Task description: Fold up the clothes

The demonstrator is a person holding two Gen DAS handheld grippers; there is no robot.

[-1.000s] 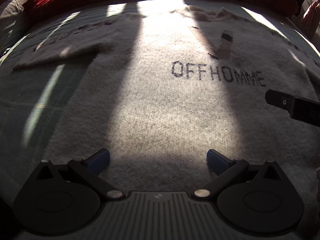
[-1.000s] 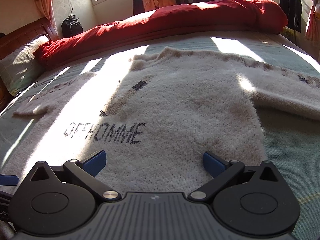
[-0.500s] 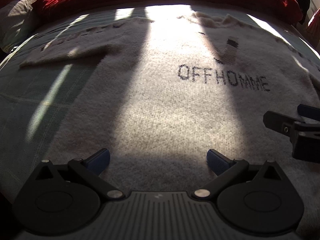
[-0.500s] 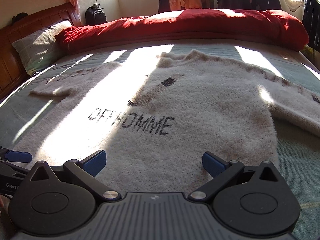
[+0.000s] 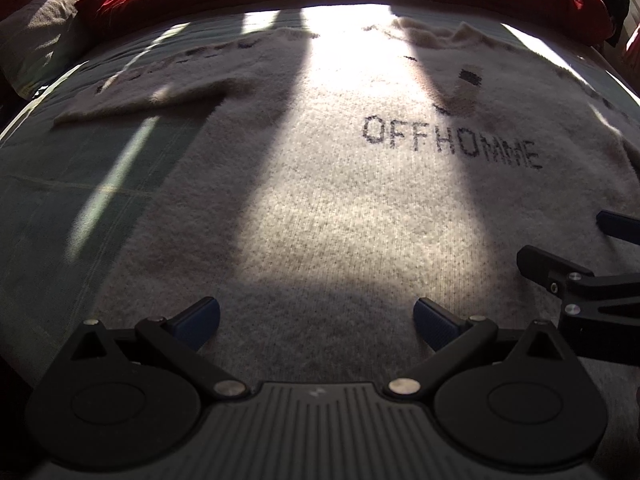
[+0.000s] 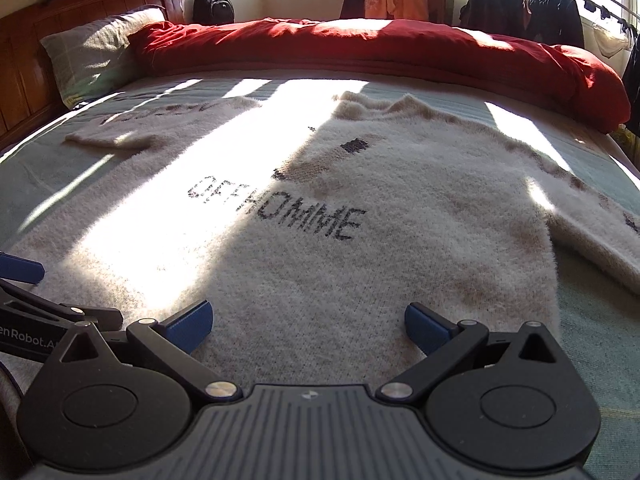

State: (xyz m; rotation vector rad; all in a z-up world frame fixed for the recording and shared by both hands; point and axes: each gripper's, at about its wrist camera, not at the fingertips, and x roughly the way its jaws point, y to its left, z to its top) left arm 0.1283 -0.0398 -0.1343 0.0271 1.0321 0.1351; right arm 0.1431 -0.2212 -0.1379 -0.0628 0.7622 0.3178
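Observation:
A fuzzy cream sweater (image 5: 328, 200) (image 6: 360, 248) with dark "OFFHOMME" lettering lies flat on the bed, front up, both sleeves spread out to the sides. My left gripper (image 5: 316, 322) hovers open over the sweater's lower left part, nothing between its blue pads. My right gripper (image 6: 306, 326) is open over the lower right part, near the hem's right corner, also empty. Each gripper shows at the edge of the other's view: the right one (image 5: 592, 264) and the left one (image 6: 24, 280).
A rolled red duvet (image 6: 380, 52) lies along the far side of the bed. A pillow (image 6: 92, 52) and wooden headboard (image 6: 24, 64) are at the left. Clothes hang on a rack (image 6: 532, 12) at the right. Green-grey bedsheet (image 5: 72, 184) flanks the sweater.
Both grippers have drawn back toward the sweater's hem and tilted up, so more of the bed and room shows. The right gripper has come closer to the left one. Both stayed open.

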